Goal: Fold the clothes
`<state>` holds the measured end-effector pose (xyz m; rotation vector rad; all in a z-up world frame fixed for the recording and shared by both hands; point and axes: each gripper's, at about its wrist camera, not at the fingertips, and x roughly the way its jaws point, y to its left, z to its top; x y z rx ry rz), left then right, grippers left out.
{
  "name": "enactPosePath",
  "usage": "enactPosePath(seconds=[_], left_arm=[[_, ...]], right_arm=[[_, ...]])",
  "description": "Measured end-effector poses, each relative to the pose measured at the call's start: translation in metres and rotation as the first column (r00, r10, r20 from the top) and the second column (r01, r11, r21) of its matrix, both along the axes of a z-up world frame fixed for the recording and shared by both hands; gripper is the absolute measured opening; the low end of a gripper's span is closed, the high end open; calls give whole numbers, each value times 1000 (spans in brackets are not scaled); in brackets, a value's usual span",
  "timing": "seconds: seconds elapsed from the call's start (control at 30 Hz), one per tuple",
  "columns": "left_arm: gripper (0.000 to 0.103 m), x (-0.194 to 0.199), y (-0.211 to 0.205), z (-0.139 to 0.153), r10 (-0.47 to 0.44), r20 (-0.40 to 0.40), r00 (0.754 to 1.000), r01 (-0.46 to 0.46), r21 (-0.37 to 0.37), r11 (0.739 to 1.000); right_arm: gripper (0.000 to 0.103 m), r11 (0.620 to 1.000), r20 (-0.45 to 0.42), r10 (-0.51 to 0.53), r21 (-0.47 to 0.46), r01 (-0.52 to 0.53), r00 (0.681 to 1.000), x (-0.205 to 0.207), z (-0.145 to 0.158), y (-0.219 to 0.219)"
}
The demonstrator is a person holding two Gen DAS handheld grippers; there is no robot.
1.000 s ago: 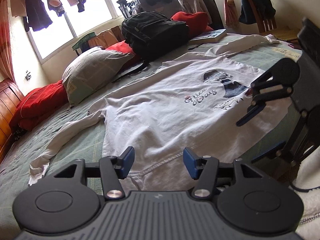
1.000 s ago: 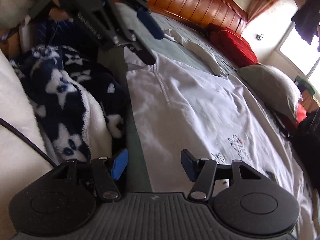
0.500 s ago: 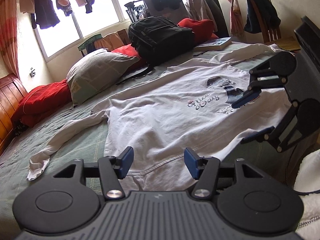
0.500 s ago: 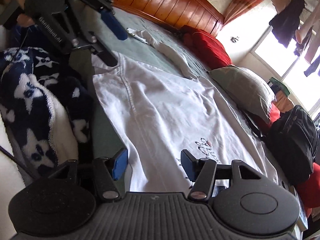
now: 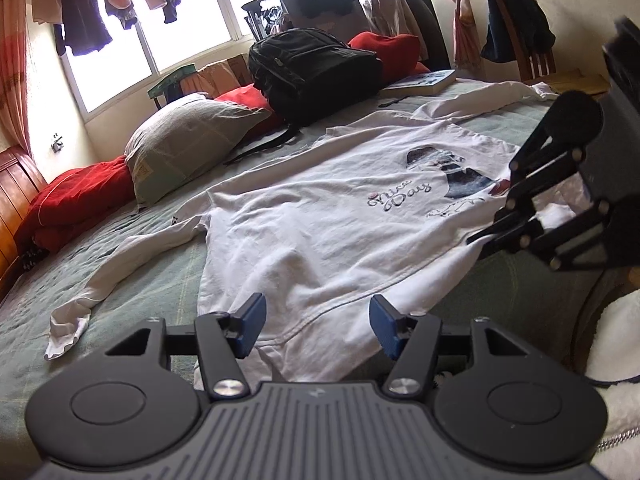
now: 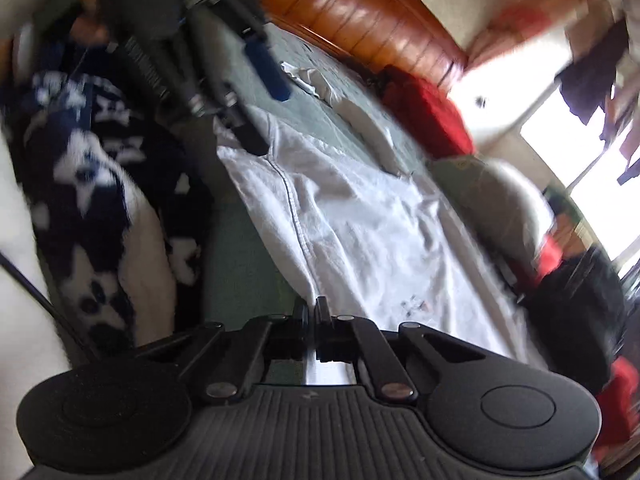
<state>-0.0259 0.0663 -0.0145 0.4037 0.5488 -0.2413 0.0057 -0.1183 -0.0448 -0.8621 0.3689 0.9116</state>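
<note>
A white long-sleeved shirt (image 5: 320,216) with a "Nice Day" print lies spread front up on the green bed (image 5: 132,276). My left gripper (image 5: 318,324) stands open just over the hem's near corner, its blue pads apart with cloth lying below them. In the blurred right wrist view it shows again as the left gripper (image 6: 260,104), at the far hem corner. My right gripper (image 6: 312,312) is shut on the shirt's hem (image 6: 296,220). From the left wrist view the right gripper (image 5: 478,240) pinches the hem edge, which rises slightly to its tips.
A black backpack (image 5: 316,68), a book (image 5: 424,80), a grey pillow (image 5: 188,140) and red cushions (image 5: 76,200) lie along the bed's far side. A wooden headboard (image 6: 360,20) bounds one end. A person's blue-and-white fleece (image 6: 88,168) is beside the bed.
The right gripper's jaws have closed onto the shirt's hem, and the cloth there has lifted a little. The left gripper has stayed open in the same place.
</note>
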Motion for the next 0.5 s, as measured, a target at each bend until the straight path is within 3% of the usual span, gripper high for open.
enactPosePath(seconds=[0.1, 0.2, 0.27, 0.3, 0.37, 0.5], left_arm=[[59, 7, -1, 0, -15, -12, 1000, 15, 13, 1000], [59, 22, -7, 2, -34, -14, 999, 35, 19, 999], [60, 39, -14, -1, -52, -32, 998, 52, 5, 999], [60, 48, -20, -5, -63, -52, 997, 63, -2, 998], [60, 64, -31, -15, -84, -93, 992, 83, -16, 996], [58, 74, -49, -48, -101, -174, 979, 96, -37, 995]], right_arm=[[9, 1000, -218, 8, -16, -12, 976, 9, 5, -7], [11, 998, -286, 5, 62, 14, 958, 14, 22, -26], [25, 982, -290, -78, 142, 123, 954, 32, 34, -42], [28, 966, -294, -132, 176, 189, 947, 44, 39, -50], [30, 926, -298, -262, 190, 326, 918, 68, 32, -62], [30, 877, -374, -378, 149, 457, 847, 74, -1, -84]])
